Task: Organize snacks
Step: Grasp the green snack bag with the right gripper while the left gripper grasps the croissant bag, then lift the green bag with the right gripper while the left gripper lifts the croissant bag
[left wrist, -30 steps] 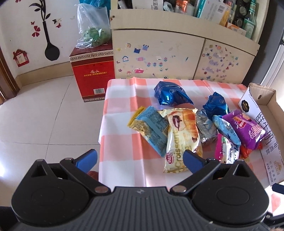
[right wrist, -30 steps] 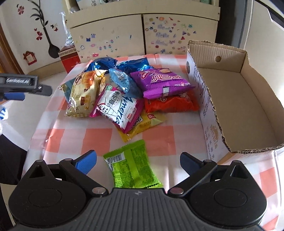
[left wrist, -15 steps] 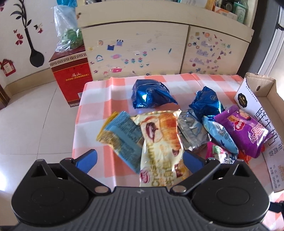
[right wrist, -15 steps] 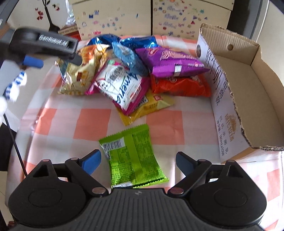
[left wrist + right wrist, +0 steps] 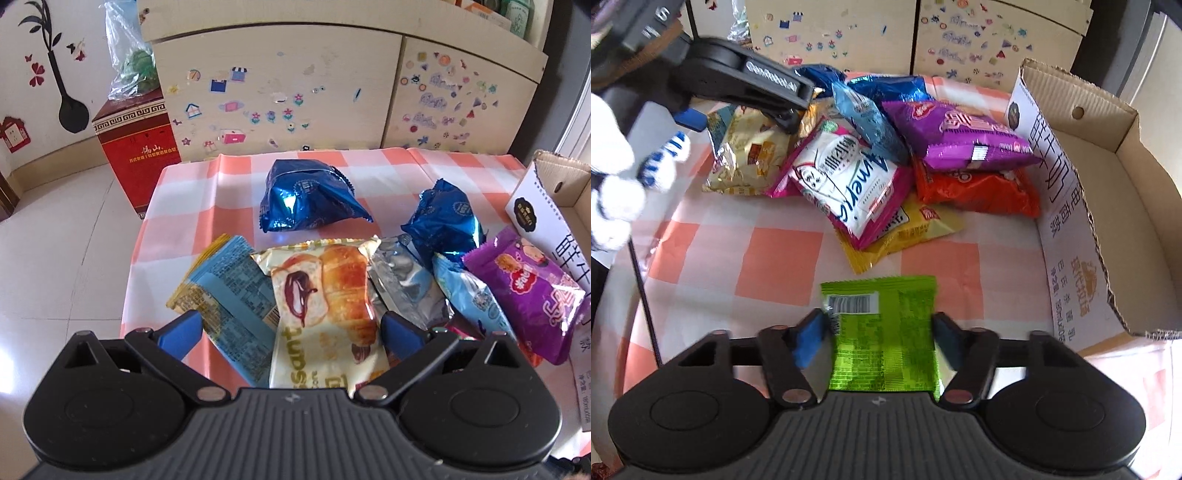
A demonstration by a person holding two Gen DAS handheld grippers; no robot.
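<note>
A heap of snack packets lies on the checked tablecloth (image 5: 775, 258). My left gripper (image 5: 288, 328) is open, its jaws either side of the croissant packet (image 5: 325, 310) and a light blue packet (image 5: 232, 299); it also shows in the right wrist view (image 5: 738, 85). My right gripper (image 5: 877, 332) has its jaws close against both sides of a green packet (image 5: 882, 332) lying on the cloth. An open, empty cardboard box (image 5: 1108, 206) stands at the right. Purple (image 5: 956, 136), orange (image 5: 975, 188), pink-white (image 5: 846, 177) and yellow (image 5: 912, 232) packets lie beside it.
Two dark blue foil packets (image 5: 306, 195) (image 5: 443, 218) lie at the far side of the table. A sticker-covered cabinet (image 5: 280, 92) stands behind it. A red box (image 5: 136, 140) with a plastic bag on top stands on the tiled floor at the left.
My left gripper has moved forward and down over the croissant packet. My right gripper has moved onto the green packet and its jaws have narrowed around it.
</note>
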